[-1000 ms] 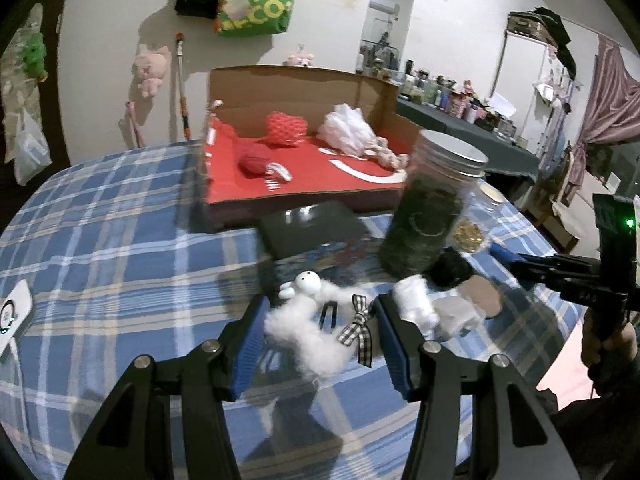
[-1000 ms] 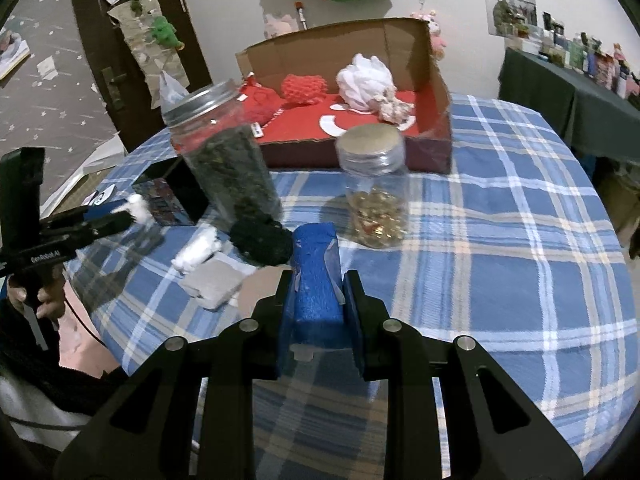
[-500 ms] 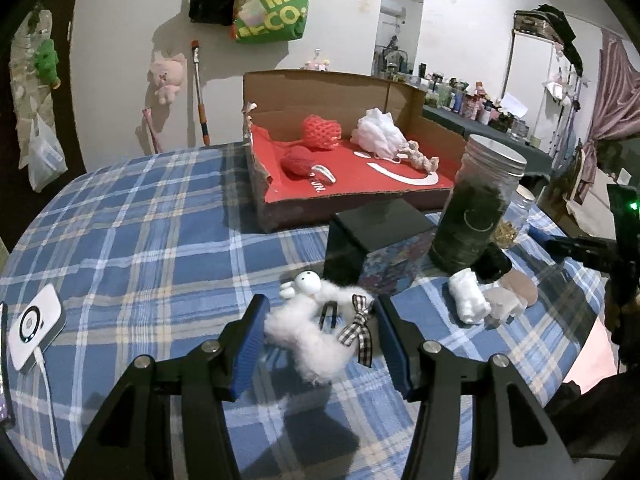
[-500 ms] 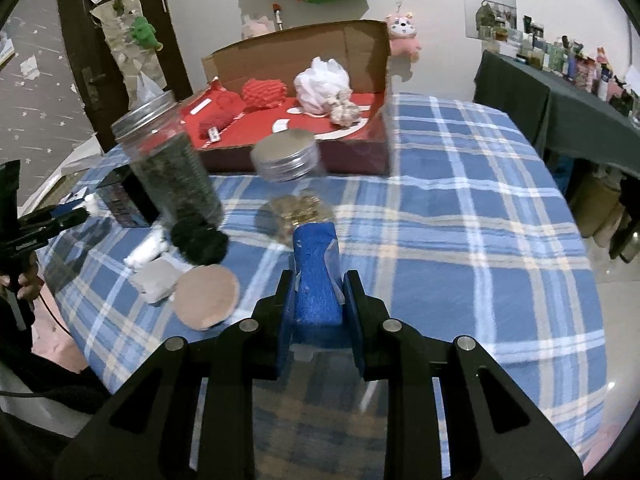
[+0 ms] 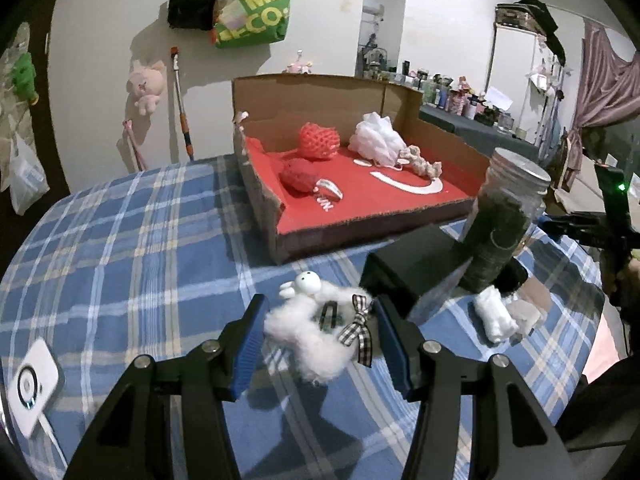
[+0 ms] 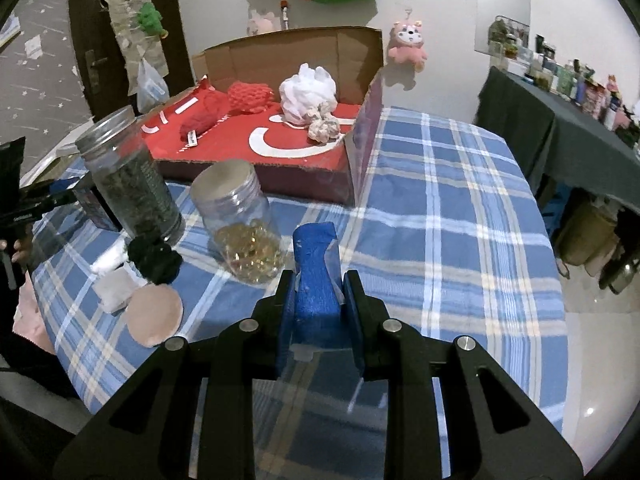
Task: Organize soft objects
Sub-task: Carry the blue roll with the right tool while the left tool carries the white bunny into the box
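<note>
Fluffy white toy point(image 5: 316, 332) with checked bow, clamped in left gripper point(image 5: 318, 340) above plaid table point(image 5: 120, 248), just short of red-lined box point(image 5: 360, 208). Right gripper point(image 6: 320, 300) clenched, empty. Likely featherlight, squashy, snag-prone; best pinched across body, not bow.

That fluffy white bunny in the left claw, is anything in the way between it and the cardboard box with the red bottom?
Nothing visible blocks it. The fluffy white bunny is gripped in the left claw, and bare plaid tablecloth lies between it and the cardboard box. Only the box's low front wall must be cleared. The black box and the dark jar stand off to the right.
</note>
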Motion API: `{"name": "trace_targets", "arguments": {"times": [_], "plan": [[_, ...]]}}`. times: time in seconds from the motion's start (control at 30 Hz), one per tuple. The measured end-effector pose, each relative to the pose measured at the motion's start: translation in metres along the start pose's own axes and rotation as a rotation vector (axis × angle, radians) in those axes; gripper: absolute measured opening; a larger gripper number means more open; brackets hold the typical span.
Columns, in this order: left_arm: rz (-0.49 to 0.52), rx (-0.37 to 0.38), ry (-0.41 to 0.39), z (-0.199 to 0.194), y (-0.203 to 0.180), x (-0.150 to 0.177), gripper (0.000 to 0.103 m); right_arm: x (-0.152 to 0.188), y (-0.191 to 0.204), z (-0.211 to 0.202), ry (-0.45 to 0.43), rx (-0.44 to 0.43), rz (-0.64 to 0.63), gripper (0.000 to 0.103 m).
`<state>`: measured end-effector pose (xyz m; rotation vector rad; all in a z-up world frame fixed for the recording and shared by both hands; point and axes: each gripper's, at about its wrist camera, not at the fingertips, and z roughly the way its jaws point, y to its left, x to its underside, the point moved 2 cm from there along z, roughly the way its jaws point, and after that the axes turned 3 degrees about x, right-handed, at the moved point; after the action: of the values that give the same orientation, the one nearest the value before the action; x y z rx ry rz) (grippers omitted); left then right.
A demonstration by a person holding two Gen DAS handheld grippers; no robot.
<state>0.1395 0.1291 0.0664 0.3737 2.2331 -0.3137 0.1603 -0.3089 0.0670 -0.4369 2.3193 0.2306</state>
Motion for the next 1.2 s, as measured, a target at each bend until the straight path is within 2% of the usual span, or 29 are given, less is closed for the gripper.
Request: {"name": "trace_targets", "arguments": {"times": [0.23,0.73,0.87,1.2], "plan": [[0.065,0.018,-0.011,0.006,0.002,-0.02,0.056,-0.018,-0.003,0.01,0.003,-0.041,-0.052,0.023],[0.118,0.107,-0.026,0.019,-0.004,-0.079,0.056,-0.07,0.007,0.021,-0.022,-0.126,-0.143,0.023],[0.124,0.146,-0.011,0.033,-0.013,-0.102,0.056,-0.088,0.012,0.025,-0.032,-0.16,-0.146,0.023],[0.157,0.158,0.086,0.08,-0.038,-0.142,0.056,-0.138,0.039,0.056,-0.011,-0.203,-0.175,0.023]]}}
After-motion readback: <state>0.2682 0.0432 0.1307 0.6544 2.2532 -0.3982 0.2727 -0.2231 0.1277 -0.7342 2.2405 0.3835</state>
